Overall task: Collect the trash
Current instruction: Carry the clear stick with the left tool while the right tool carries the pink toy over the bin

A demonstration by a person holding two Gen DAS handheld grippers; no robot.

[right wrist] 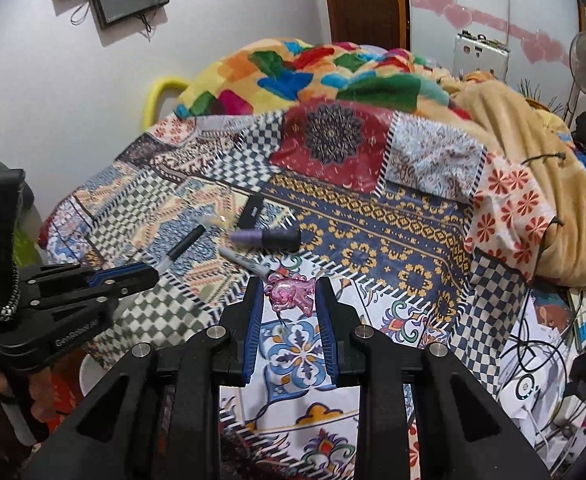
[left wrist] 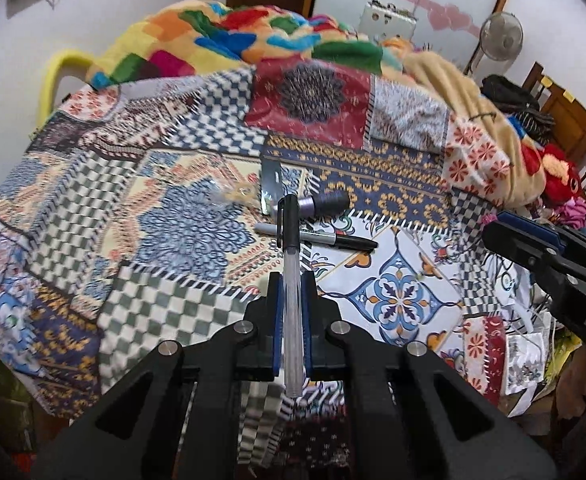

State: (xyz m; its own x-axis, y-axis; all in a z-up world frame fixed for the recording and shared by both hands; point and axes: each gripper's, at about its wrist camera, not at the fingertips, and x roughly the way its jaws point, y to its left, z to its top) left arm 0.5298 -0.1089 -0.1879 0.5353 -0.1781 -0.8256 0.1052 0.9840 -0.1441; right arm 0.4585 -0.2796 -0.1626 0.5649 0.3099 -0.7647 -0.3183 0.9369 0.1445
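Left wrist view shows the left gripper (left wrist: 291, 292) clamped on a clear pen (left wrist: 292, 280), lifted off the bed (left wrist: 173, 312). The right gripper (right wrist: 289, 300) pinches a glossy pink trinket (right wrist: 291, 294). A marker (left wrist: 321, 237), a purple tube (left wrist: 325, 202) and a flat black packet (left wrist: 271, 184) remain mid-bed on the patchwork cloth.

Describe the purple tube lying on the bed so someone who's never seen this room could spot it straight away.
Start at the patchwork bedspread and find its dark blue band with yellow diamonds. At that band's left end lies the tube, just beyond a black marker. Unlike the slim marker, it is short and fat, half lilac, half black.
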